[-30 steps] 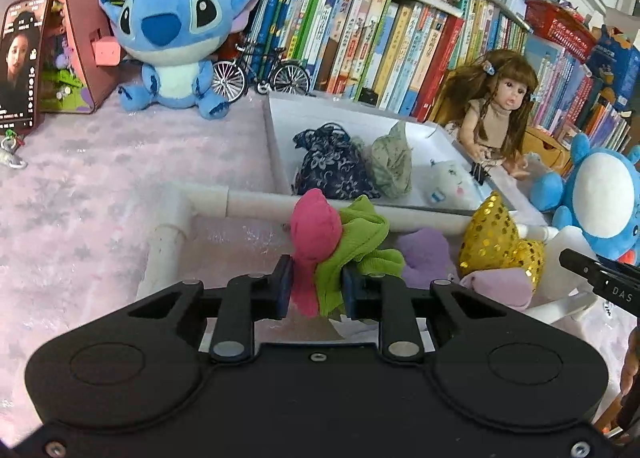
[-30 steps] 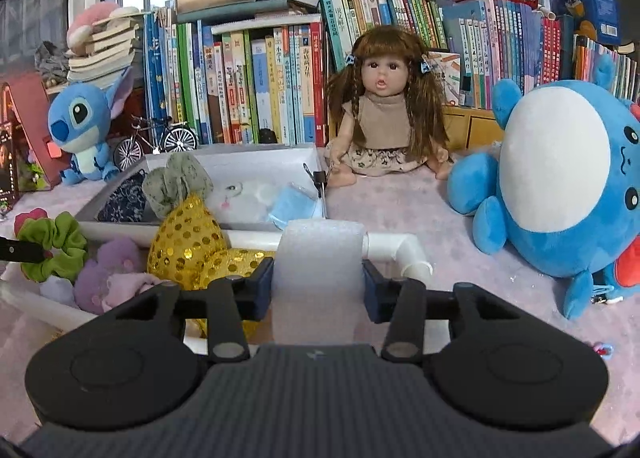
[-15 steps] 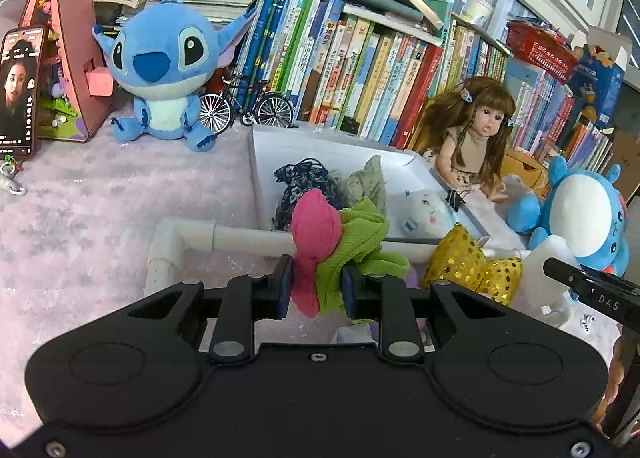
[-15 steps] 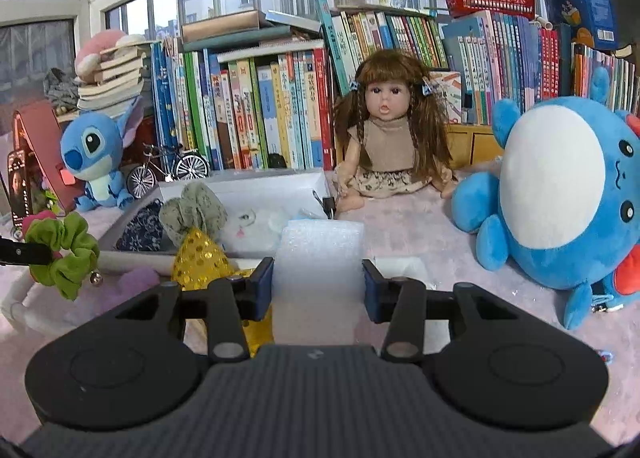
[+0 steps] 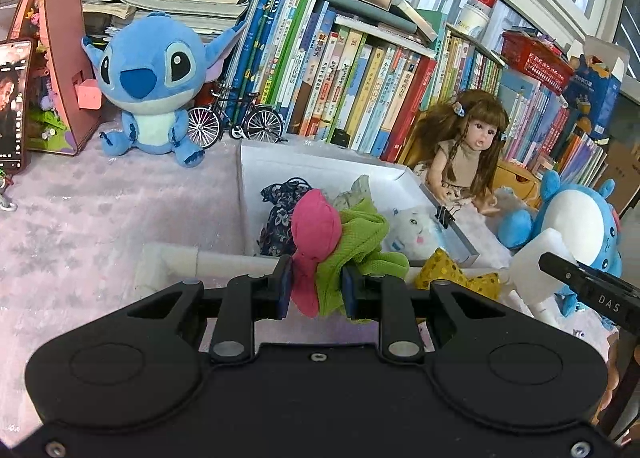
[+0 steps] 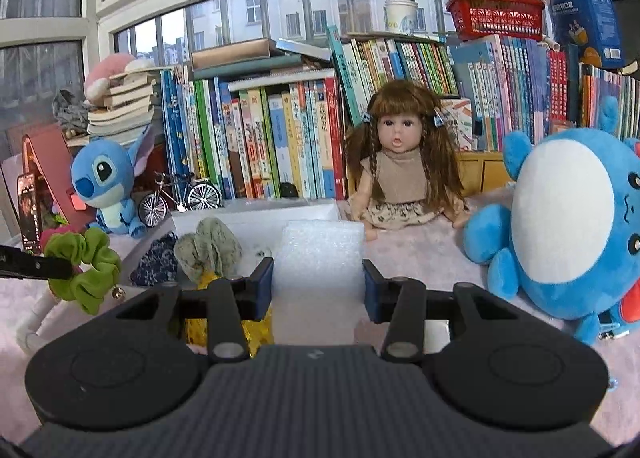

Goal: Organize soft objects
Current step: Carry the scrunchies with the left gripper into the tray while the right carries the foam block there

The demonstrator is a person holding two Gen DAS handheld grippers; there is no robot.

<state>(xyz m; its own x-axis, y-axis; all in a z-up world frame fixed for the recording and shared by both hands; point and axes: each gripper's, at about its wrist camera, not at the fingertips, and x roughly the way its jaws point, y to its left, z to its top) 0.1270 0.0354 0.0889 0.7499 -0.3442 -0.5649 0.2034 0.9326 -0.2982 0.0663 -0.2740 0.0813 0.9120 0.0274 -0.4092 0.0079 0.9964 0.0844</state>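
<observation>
Two claws, both angled slightly down over the pink surface (image 5: pixel 80 226). Right claw (image 6: pixel 319 290) clamped on one white foam block (image 6: pixel 322 258), near side of the white box (image 6: pixel 256 216). Left claw (image 5: pixel 316 290) clamped on two scrunchies, one pink (image 5: pixel 314 226), one green (image 5: pixel 356 242), bunched between the pads and sticking out toward the box. One gold sequin bow (image 5: pixel 456 278) lies just right of the scrunchies.
</observation>
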